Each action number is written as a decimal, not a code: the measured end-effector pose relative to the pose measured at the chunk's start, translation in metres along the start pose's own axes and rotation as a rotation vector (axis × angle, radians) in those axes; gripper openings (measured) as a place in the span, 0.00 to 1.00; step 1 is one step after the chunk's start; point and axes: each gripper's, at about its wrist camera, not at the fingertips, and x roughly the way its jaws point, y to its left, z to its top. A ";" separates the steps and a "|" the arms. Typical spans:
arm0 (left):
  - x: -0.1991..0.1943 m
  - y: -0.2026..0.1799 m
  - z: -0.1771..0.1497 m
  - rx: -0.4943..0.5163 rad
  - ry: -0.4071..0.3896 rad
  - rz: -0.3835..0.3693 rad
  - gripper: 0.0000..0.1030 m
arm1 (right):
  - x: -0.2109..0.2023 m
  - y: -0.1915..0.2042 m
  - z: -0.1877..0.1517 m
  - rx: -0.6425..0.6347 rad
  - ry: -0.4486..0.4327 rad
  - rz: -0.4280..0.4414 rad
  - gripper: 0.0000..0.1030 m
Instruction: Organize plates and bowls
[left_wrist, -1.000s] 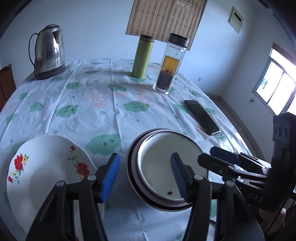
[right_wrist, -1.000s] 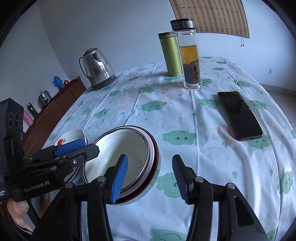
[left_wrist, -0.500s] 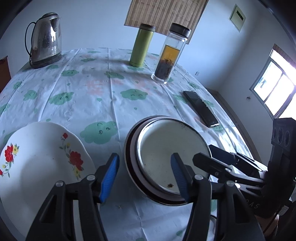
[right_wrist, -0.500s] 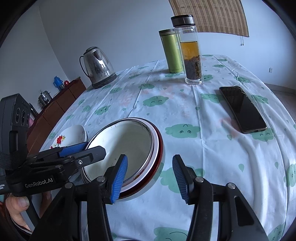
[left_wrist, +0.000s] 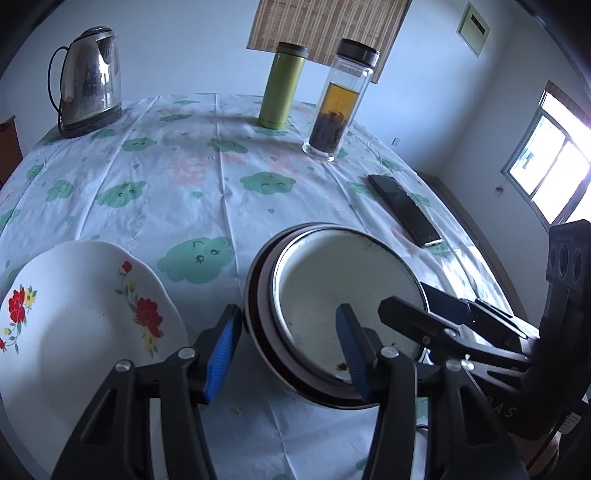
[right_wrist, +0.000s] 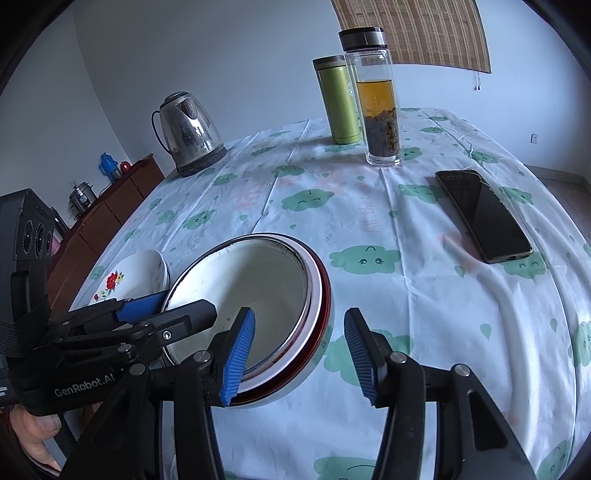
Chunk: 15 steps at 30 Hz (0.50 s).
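- Straddling the left rim of the stacked bowls (left_wrist: 343, 295), the left gripper (left_wrist: 288, 350) has one blue pad outside the dark red outer wall and the other inside over the white enamel; its jaws have just been closing, and whether the pads press on the rim I cannot tell
- Straddling the right rim of the same stack (right_wrist: 258, 291), the right gripper (right_wrist: 299, 354) has one pad inside the bowl and one outside, jaws partly apart with a visible gap to the outer wall
- Sitting near the front edge of the surface (left_wrist: 207, 206), the stack is a white enamel bowl nested in a red-rimmed one
- Lying just left of the stack, a white flowered plate (left_wrist: 81, 321) touches neither gripper
- Standing at the far side are a steel kettle (left_wrist: 90, 77), a green flask (left_wrist: 282, 86) and a glass tea bottle (left_wrist: 340, 103); a dark phone (right_wrist: 484, 218) lies to the right
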 end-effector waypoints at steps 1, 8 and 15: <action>0.001 0.000 0.000 -0.001 0.000 0.002 0.50 | 0.000 0.000 0.000 0.001 0.000 -0.002 0.51; 0.006 0.002 -0.001 -0.008 0.018 -0.006 0.49 | 0.003 0.000 -0.002 0.012 0.002 0.006 0.44; 0.009 0.004 -0.001 -0.027 0.023 -0.011 0.46 | 0.011 -0.001 0.001 0.026 0.025 0.000 0.44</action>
